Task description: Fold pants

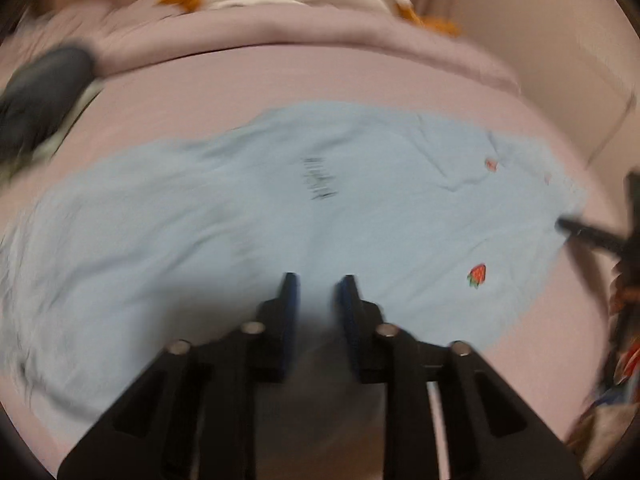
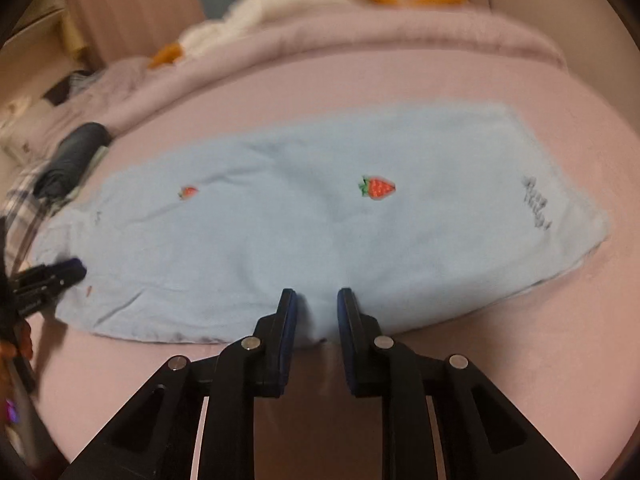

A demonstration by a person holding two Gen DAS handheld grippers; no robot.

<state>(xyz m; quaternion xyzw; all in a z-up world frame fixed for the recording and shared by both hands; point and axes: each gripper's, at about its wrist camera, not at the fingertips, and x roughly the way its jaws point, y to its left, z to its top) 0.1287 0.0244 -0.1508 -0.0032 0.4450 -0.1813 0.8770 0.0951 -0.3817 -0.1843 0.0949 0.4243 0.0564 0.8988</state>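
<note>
The light blue pants [image 2: 320, 224] lay flat on the pink bed [image 2: 520, 360], spread long so they could be folded. The right tool [image 2: 317, 300] stood at their near edge, narrowly open and holding nothing. The left tool [image 1: 318, 286] hovered over the cloth, also slightly open and empty, probably ready to take an edge.

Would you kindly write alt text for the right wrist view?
Light blue pants with strawberry prints lie flat on a pink bed sheet, the right hand-held gripper open at their near edge. The left hand-held gripper meets the pants' left end; its jaws are unclear.
</note>
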